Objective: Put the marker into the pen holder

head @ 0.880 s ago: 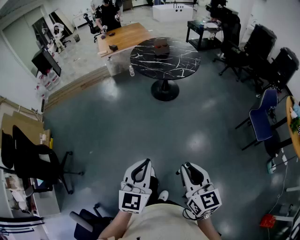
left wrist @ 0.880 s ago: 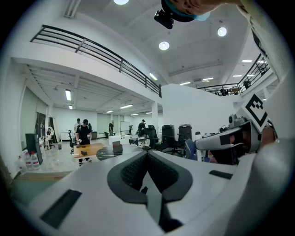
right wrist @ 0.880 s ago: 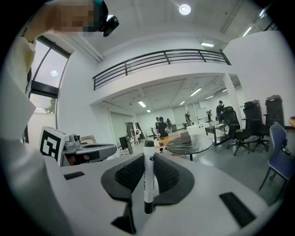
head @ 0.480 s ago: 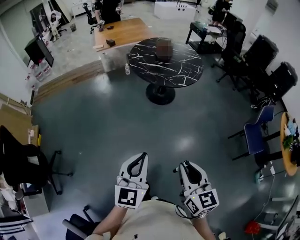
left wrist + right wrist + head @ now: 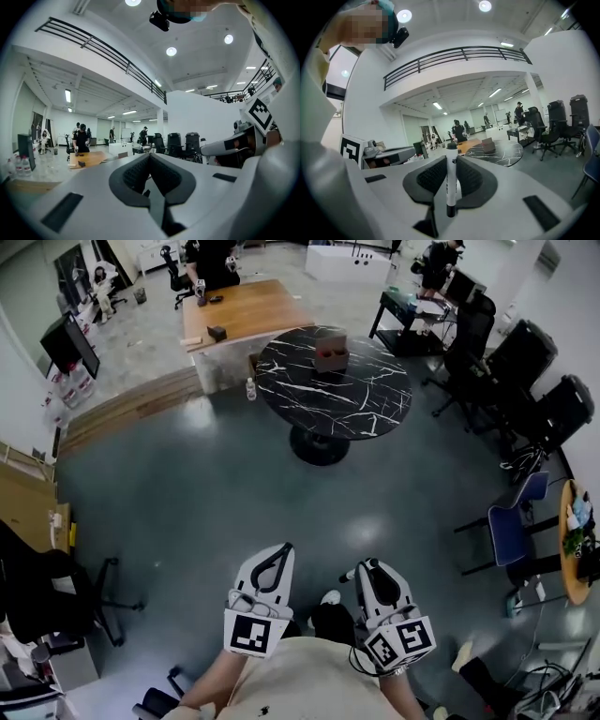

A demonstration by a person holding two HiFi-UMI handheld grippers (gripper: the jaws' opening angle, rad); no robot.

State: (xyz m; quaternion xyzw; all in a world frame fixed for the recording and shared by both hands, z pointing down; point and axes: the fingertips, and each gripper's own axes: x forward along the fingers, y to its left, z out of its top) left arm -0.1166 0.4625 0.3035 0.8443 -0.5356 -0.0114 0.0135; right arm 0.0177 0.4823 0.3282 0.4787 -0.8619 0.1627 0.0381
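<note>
A white marker with a black cap (image 5: pixel 451 180) stands upright between the jaws of my right gripper (image 5: pixel 451 174), which is shut on it. In the head view that gripper (image 5: pixel 369 570) is held low, close to my body, beside my left gripper (image 5: pixel 279 553). The left gripper (image 5: pixel 150 174) has its jaws closed with nothing between them. The brown pen holder (image 5: pixel 330 349) stands on the far part of a round black marble table (image 5: pixel 352 399), well ahead of both grippers. It also shows small in the right gripper view, as the pen holder (image 5: pixel 489 146) on the table (image 5: pixel 506 152).
Grey floor (image 5: pixel 216 484) lies between me and the table. A wooden desk (image 5: pixel 246 307) stands behind it, with people beyond. Black office chairs (image 5: pixel 553 413) and a blue chair (image 5: pixel 514 521) line the right side. A black chair (image 5: pixel 42 592) stands at the left.
The marble table and pen holder have come slightly nearer and lower in the head view as I walk forward. Both grippers keep the same pose, marker still held.
</note>
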